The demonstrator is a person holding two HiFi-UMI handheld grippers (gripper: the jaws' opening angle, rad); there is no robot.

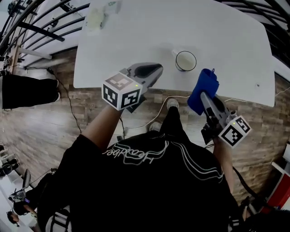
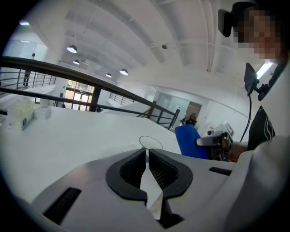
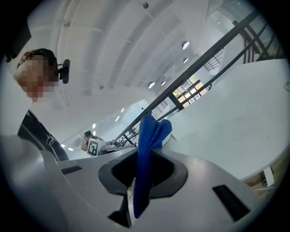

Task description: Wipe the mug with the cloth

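Note:
A white mug [image 1: 186, 60] stands upright near the front edge of the white table [image 1: 136, 41]. My right gripper [image 1: 204, 96] is shut on a folded blue cloth [image 1: 203, 88], held just off the table edge, to the right of the mug and nearer to me. In the right gripper view the cloth [image 3: 154, 129] sticks up from between the jaws of that gripper [image 3: 144, 159]. My left gripper [image 1: 157, 70] hovers left of the mug, shut and empty. In the left gripper view its jaws [image 2: 147, 154] meet below the mug's rim [image 2: 151, 141], with the cloth [image 2: 190, 141] to the right.
A pale packet [image 1: 96, 19] and a small white thing [image 1: 113, 6] lie at the table's far left corner. Dark railings [image 1: 41, 31] run behind the table on the left. A cable [image 1: 156, 111] trails over the wooden floor under the table's front edge.

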